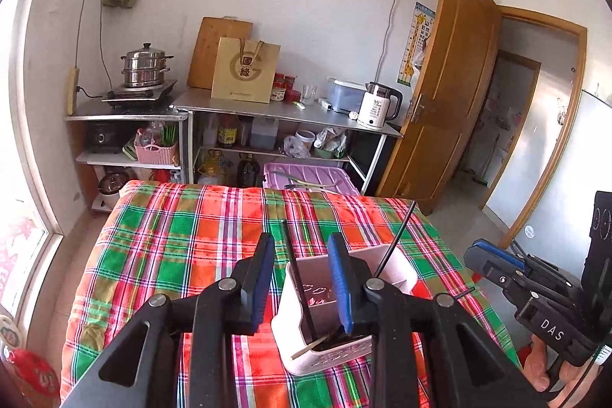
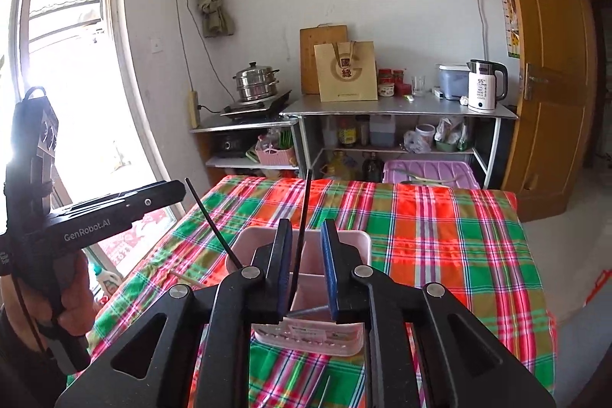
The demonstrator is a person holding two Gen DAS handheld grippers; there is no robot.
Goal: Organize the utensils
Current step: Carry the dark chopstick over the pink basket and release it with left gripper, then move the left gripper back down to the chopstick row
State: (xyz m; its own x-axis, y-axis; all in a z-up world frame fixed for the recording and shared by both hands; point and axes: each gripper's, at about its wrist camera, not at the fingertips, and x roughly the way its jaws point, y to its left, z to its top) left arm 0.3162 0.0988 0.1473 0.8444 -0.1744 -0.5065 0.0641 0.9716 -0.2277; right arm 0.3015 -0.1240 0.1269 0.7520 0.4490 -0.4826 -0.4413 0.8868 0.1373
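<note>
Both our grippers, left (image 1: 302, 278) and right (image 2: 306, 270), stood partly open, gripping nothing, apparently; black chopsticks (image 1: 296, 270) leaned inside the pale pink plastic utensil holder (image 2: 306, 335) on the plaid tablecloth (image 2: 440, 247).

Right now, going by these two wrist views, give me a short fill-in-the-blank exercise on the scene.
1. The pale pink utensil holder stands on a ____ tablecloth.
2. Two black ____ stick up out of the holder.
3. The white kettle on the metal counter stands to the ____ of the paper bag.
4. The left tool has its jaws ____.

Missing words: plaid; chopsticks; right; open
</note>
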